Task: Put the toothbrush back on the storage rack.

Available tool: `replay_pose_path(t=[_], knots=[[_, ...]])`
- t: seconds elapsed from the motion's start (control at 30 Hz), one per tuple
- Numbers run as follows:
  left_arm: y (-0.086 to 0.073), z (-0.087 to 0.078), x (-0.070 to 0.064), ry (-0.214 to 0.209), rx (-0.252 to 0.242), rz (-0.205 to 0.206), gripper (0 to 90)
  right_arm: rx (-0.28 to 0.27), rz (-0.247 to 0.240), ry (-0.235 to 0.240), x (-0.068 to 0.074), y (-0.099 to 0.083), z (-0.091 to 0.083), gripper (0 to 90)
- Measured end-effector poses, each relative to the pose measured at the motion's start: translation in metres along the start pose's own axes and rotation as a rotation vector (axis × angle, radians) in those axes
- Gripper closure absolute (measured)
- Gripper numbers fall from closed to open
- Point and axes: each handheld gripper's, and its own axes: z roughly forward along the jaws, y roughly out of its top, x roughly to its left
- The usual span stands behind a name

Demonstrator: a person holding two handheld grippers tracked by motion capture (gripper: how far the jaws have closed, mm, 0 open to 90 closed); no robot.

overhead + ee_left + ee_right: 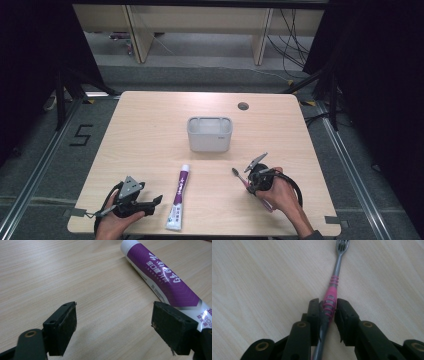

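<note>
A purple and white toothpaste tube (178, 199) lies on the wooden table (150, 130) near the front edge, cap end pointing away from me. My left gripper (154, 201) sits just left of it, open, low over the table; in the left gripper view the tube (165, 281) runs past the right jaw, outside the gap of the gripper (113, 330). My right gripper (248, 184) is shut on the pink grip of a grey and pink toothbrush (239, 176). In the right gripper view the toothbrush (334, 287) points forward from the gripper (328, 311), bristle head far.
A grey open-topped holder (209, 133) stands at the table's middle, beyond both grippers. A round cable hole (243, 106) is in the far right of the tabletop. Bare wood lies between the holder and the grippers.
</note>
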Motion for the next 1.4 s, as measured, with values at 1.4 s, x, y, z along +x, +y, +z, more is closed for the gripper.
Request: replay_pose_path(t=[1.4], knots=[[0.000, -0.001, 0.000, -0.003, 0.016, 0.018, 20.0, 0.124, -0.108, 0.021, 0.000, 0.020, -0.006, 82.3]])
